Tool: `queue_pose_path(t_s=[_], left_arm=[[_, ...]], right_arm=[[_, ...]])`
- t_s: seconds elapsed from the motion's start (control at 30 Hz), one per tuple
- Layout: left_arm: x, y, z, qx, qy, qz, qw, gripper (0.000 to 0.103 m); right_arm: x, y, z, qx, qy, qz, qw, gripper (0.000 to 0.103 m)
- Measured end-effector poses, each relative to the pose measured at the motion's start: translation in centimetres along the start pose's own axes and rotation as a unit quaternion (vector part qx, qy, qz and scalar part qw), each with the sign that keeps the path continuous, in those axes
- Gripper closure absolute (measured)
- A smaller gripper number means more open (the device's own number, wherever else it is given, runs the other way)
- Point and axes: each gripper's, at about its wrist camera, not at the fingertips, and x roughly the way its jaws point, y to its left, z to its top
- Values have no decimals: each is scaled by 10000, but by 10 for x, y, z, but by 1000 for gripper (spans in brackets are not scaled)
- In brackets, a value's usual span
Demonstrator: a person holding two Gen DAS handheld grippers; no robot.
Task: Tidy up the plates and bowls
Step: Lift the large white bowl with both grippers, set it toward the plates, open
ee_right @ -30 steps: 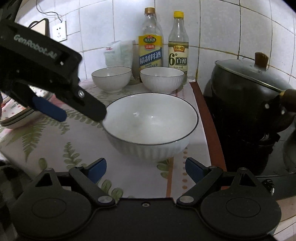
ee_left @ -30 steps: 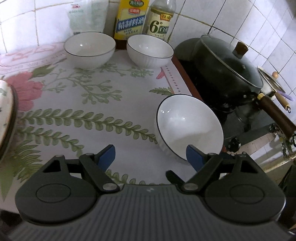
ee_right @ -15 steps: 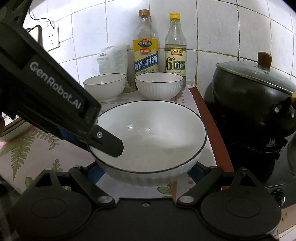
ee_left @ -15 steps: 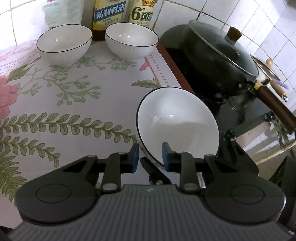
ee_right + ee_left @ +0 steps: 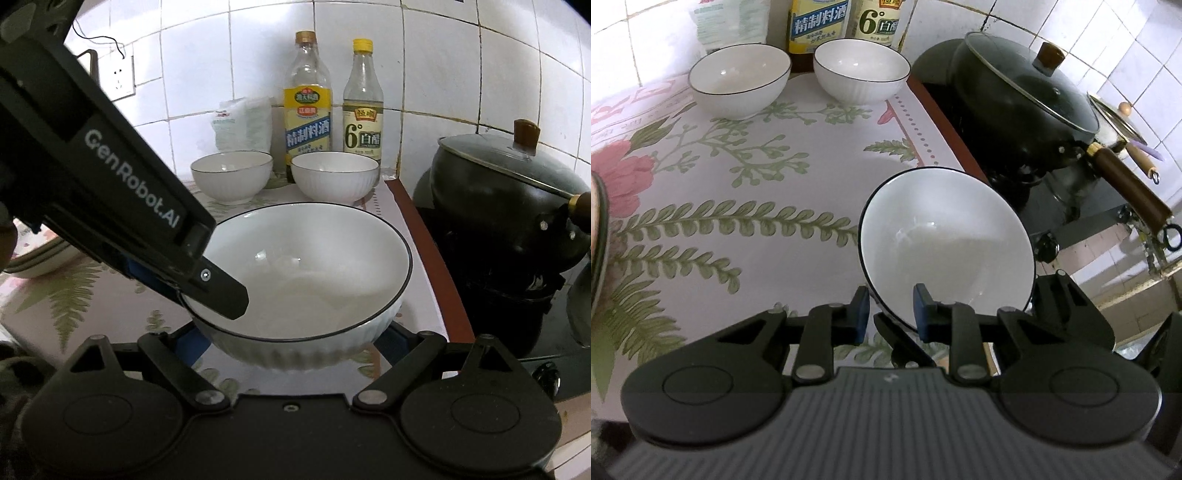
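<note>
A large white bowl with a black rim (image 5: 945, 240) (image 5: 306, 273) is held tilted above the flowered tablecloth. My left gripper (image 5: 888, 314) is shut on its near rim, one finger inside and one outside; it also shows in the right wrist view (image 5: 207, 291). My right gripper (image 5: 295, 347) is open, its fingers to either side of the bowl's base, not pressing it. Two smaller white bowls (image 5: 738, 79) (image 5: 862, 70) stand side by side at the back by the wall. Stacked plates (image 5: 40, 258) lie at the left edge.
Two bottles (image 5: 307, 107) (image 5: 362, 107) and a white bag (image 5: 242, 125) stand against the tiled wall. A dark lidded wok (image 5: 1023, 92) with a brown handle (image 5: 1130, 184) sits on the stove to the right. The table's right edge (image 5: 945, 125) runs beside the stove.
My left gripper closed on the big bowl's rim and lifted it, tilting it. My right gripper moved in until its open fingers flank the bowl's base.
</note>
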Motion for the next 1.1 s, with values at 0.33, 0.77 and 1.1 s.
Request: queue_pose_path(t_s=[0.33,0.77,1.1], left_arm=[[-37,20,-15,-150,-78,-90,9998,79],[-89,68,-10,-487,-392,93,9980,79],[-77,118,-1,-987,-508,341,9932,79]], right_arm=[[-26,34,8,-361,-154,54,9992,8],[-27,83,49,-722,-314,513,9956,8],[28,107,72,-1005,-76,1022,9896,8]])
